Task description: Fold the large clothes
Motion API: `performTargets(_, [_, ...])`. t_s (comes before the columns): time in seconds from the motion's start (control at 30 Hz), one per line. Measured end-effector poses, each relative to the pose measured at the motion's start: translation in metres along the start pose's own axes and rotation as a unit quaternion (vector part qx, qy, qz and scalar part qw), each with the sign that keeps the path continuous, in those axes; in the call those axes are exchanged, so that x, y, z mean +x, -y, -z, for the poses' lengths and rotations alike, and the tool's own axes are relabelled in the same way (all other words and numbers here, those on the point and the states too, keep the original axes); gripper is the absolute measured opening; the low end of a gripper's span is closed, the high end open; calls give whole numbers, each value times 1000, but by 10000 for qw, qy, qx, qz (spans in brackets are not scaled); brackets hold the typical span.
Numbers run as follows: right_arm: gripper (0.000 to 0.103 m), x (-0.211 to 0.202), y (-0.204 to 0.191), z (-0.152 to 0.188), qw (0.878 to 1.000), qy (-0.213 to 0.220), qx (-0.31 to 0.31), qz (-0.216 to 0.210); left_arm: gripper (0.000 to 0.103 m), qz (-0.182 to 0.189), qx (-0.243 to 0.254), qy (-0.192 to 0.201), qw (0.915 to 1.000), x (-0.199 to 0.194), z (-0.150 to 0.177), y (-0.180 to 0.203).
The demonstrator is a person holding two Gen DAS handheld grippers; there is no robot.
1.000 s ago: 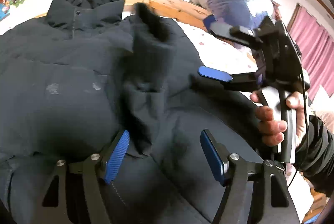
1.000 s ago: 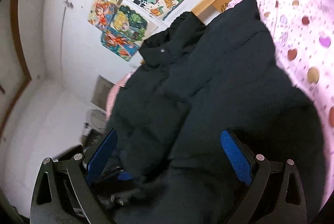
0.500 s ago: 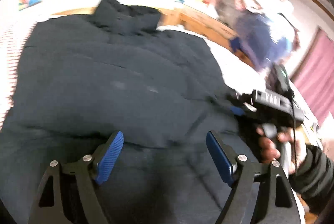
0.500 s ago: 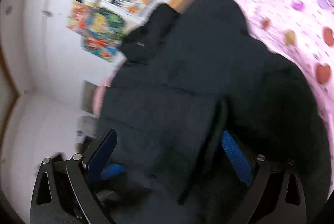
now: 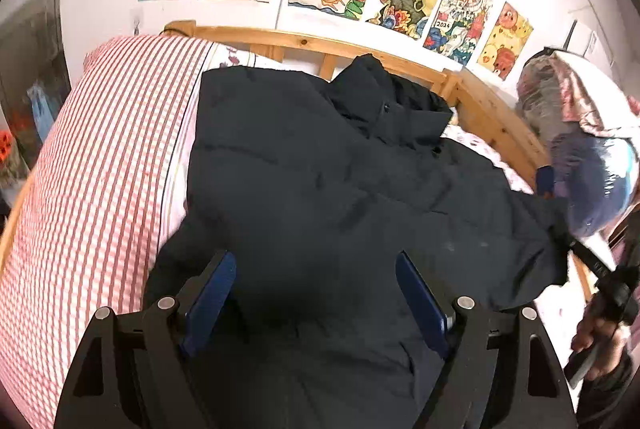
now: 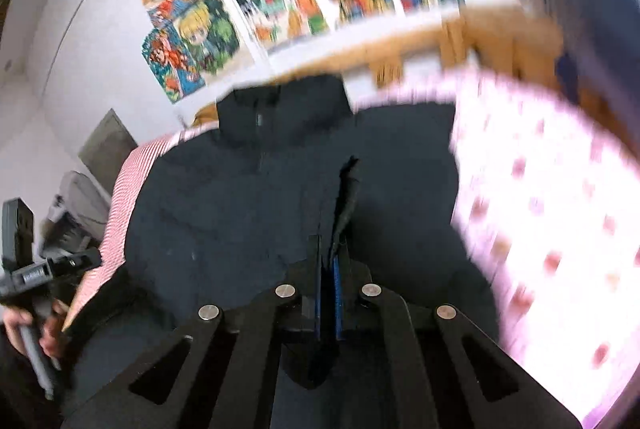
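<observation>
A large black padded jacket [image 5: 340, 197] lies spread on the bed, collar [image 5: 384, 101] toward the wooden headboard. My left gripper [image 5: 316, 293] is open and empty, hovering over the jacket's lower part. In the right wrist view the jacket [image 6: 240, 197] fills the middle, and my right gripper [image 6: 329, 269] is shut on a raised fold of its fabric [image 6: 346, 197] at the right side. The right gripper also shows at the right edge of the left wrist view [image 5: 600, 289], at the jacket's edge.
A red-and-white striped cover [image 5: 92, 169] lies left of the jacket, and a pink spotted sheet [image 6: 560, 209] lies to its right. A wooden headboard [image 5: 320, 45] and a wall of drawings stand behind. A bagged bundle [image 5: 588, 149] sits at the right.
My right gripper has closed on a fold of the jacket and swung to the right. My left gripper has pulled back from the jacket, and the folded-over part now lies flat.
</observation>
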State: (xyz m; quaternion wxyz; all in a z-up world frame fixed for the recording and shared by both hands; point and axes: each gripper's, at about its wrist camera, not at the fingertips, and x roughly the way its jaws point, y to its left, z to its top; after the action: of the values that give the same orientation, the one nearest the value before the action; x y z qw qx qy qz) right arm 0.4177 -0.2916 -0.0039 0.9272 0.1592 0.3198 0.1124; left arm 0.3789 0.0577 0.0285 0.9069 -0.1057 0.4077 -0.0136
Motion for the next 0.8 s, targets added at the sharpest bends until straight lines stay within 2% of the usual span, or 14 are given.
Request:
performTargets(0.1, [5,4,2,-24,9989,81,-242,403,81,-48,140,-28,9999,23,-12,5])
performTargets(0.13, [10,9,-1,-29,9968,73,-423,671,81,-24,185,-24,9998,30,-16,7])
performTargets(0.2, [26,22,-4,-35,9900,-44,-682,1237,81,-26,312,10,9995,41,-19,14])
performTargets(0.23, [46,23,-5,-34,9892,-25,-722,1275,81,-47,419,23,9991,51,-21,19])
performTargets(0.27, [62,22,-5,-35,9892,70,-769,1248,81,-69,521,12,9986,59,-22,25])
performTargets(0.3, [65,22,-8,-37,9884,142,-850,1249,81,-83,603,-14,9981,65,-21,29])
performTargets(0.37, [65,27,-15,-34,9849,107,-1118,1318,81,-178,872,-153,9959,83,-17,40])
performTargets(0.47, [65,42,-27,-22,9803,-83,-1613,1140,85,-446,1169,-313,9916,100,-5,48])
performTargets(0.6, [65,73,-36,1,9689,-493,-2141,1137,90,-556,1239,-395,9899,116,7,47])
performTargets(0.67, [66,85,-33,13,9677,-692,-2151,1119,92,-680,1328,-391,9880,123,12,50])
performTargets(0.8, [68,94,-24,24,9711,-752,-2026,1014,94,-916,1508,-279,9839,133,25,55])
